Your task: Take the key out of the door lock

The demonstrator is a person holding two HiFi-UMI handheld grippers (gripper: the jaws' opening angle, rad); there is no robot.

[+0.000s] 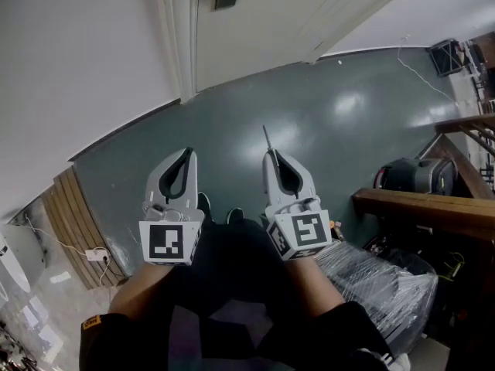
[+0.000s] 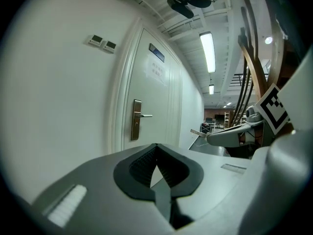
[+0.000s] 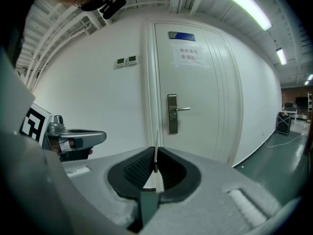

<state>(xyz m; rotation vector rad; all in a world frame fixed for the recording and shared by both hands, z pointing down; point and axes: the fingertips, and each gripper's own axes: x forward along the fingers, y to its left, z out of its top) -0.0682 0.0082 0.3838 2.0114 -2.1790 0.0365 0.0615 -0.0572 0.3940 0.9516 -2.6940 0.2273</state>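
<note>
Metal key (image 3: 156, 143) pinched between the right tool's (image 1: 277, 159) nearly closed jaws

A glossy grey-green floor (image 1: 309, 122) fills the middle of the head view and runs up to the foot of a white door (image 1: 271, 29) at the top. At lower left a white power strip (image 1: 97, 254) lies with its cord beside a slatted wooden panel (image 1: 69, 215). At right stand a dark case (image 1: 414, 175) and a wooden bench (image 1: 425, 207), with a plastic-wrapped bundle (image 1: 379, 280) at lower right. A thin cable (image 1: 424, 77) trails across the upper right. Two shoe tips (image 1: 205, 205) show at centre.
</note>
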